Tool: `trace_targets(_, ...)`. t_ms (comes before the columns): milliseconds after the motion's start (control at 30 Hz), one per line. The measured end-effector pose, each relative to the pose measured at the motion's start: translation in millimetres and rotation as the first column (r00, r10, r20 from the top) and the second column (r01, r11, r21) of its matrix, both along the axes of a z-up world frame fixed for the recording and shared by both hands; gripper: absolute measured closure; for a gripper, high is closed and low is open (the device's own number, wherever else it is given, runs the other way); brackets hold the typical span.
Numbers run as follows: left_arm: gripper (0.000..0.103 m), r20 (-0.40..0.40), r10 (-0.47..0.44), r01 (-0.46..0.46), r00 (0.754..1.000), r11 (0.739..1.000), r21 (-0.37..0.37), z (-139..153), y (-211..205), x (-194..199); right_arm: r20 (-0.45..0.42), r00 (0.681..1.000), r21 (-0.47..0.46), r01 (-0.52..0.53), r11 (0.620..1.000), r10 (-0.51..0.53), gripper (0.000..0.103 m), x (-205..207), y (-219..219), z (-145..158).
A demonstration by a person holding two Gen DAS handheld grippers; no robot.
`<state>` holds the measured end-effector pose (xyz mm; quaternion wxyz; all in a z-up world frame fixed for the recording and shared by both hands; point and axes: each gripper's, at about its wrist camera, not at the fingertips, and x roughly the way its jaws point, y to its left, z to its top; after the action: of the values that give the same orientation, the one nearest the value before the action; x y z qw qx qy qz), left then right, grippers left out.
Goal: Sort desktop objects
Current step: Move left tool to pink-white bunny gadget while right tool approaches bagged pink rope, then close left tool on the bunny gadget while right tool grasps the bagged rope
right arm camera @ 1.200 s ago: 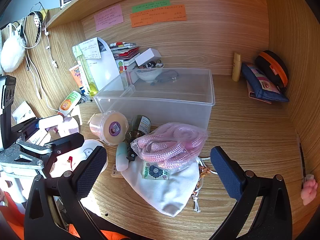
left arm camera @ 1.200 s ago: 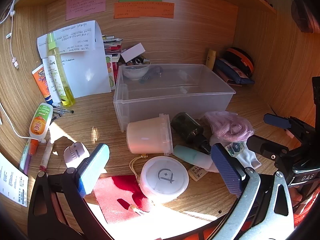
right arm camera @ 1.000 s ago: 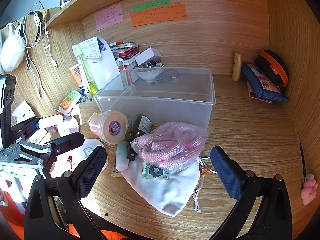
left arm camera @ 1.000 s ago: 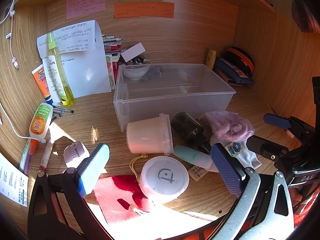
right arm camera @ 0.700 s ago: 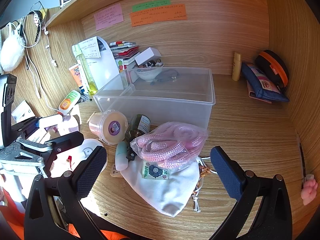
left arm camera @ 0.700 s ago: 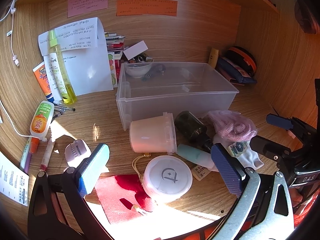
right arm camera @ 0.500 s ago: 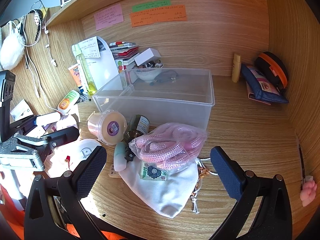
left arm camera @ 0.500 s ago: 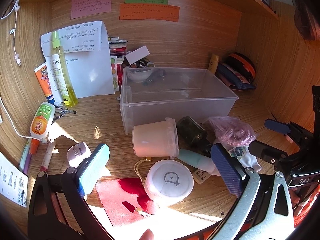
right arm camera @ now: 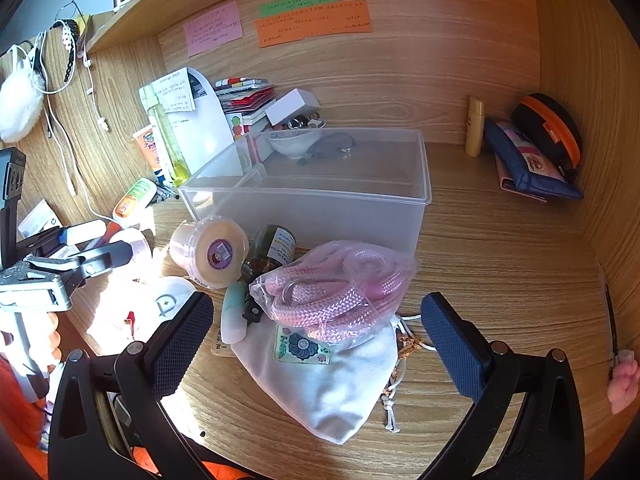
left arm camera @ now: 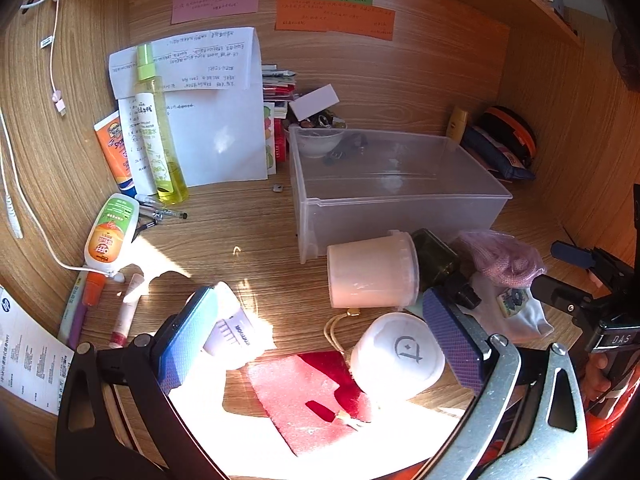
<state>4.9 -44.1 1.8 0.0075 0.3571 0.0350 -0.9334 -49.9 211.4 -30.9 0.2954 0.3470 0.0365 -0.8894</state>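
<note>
1. Clutter is crowding the wooden counter (right arm camera: 500, 248) before the clear plastic bin (right arm camera: 320, 196): a pale round tub (left arm camera: 372, 272), a dark glass jar (left arm camera: 436, 256) and a bagged pink rope (right arm camera: 340, 284).
2. Left gripper (left arm camera: 320, 340) is hovering, jaws spread, over a white round lidded container (left arm camera: 400, 354).
3. Right gripper (right arm camera: 316, 336) is hanging, jaws spread, above the rope.

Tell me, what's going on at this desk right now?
A person holds two grippers over a cluttered desk; nothing is grasped. The left gripper is open near a round white lidded tub. The right gripper is open over the bagged pink rope. The clear bin looks empty.
</note>
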Motion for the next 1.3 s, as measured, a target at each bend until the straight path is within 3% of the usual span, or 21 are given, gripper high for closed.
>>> trace_targets(200, 0.0, 0.046, 0.074, -0.074, 0.996, 0.997, 0.0, -6.9, -32.9, -1.3, 0.042, 0.999, 0.027, 0.015, 1.0, -0.016, 0.0, -7.3, -5.4, -12.0)
trace_targets(367, 0.0, 0.123, 0.111, -0.119, 0.986, 0.991, 0.058, -28.1, -55.0, -5.8, 0.085, 0.996, 0.021, 0.017, 1.0, -0.019, 0.0, -14.1, -9.8, -18.6)
trace_targets(500, 0.019, 0.166, 0.114, -0.129, 0.979, 0.988, 0.083, -44.6, -59.1, -10.1, 0.114, 0.993, 0.023, 0.023, 0.999, -0.026, 0.0, -20.8, -13.9, -23.7)
trace_targets(700, 0.019, 0.21, 0.12, -0.146, 0.97, 0.983, 0.11, -63.5, -62.3, -22.9, 0.154, 0.988, 0.034, 0.026, 0.999, -0.031, 0.0, -29.2, -23.0, -29.6)
trace_targets(900, 0.02, 0.213, 0.128, -0.148, 0.969, 0.985, 0.083, -71.0, -58.9, -30.8, 0.176, 0.982, 0.039, 0.066, 0.997, -0.072, 0.0, -42.5, -22.8, -32.2)
trace_targets(1000, 0.034, 0.192, 0.153, -0.161, 0.969, 0.987, 0.027, -72.2, -55.2, -33.0, 0.197, 0.977, 0.019, 0.08, 0.997, -0.083, 0.0, -48.9, -21.1, -34.7)
trace_targets(1100, 0.039, 0.183, 0.157, -0.161, 0.97, 0.987, 0.007, -74.3, -54.4, -34.3, 0.229, 0.97, -0.013, 0.085, 0.996, -0.08, 0.001, -53.7, -19.0, -38.3)
trace_targets(1300, 0.039, 0.157, 0.187, -0.184, 0.97, 0.982, -0.033, -74.3, -54.1, -34.9, 0.192, 0.978, 0.003, 0.087, 0.996, -0.085, 0.011, -50.7, -19.4, -36.1)
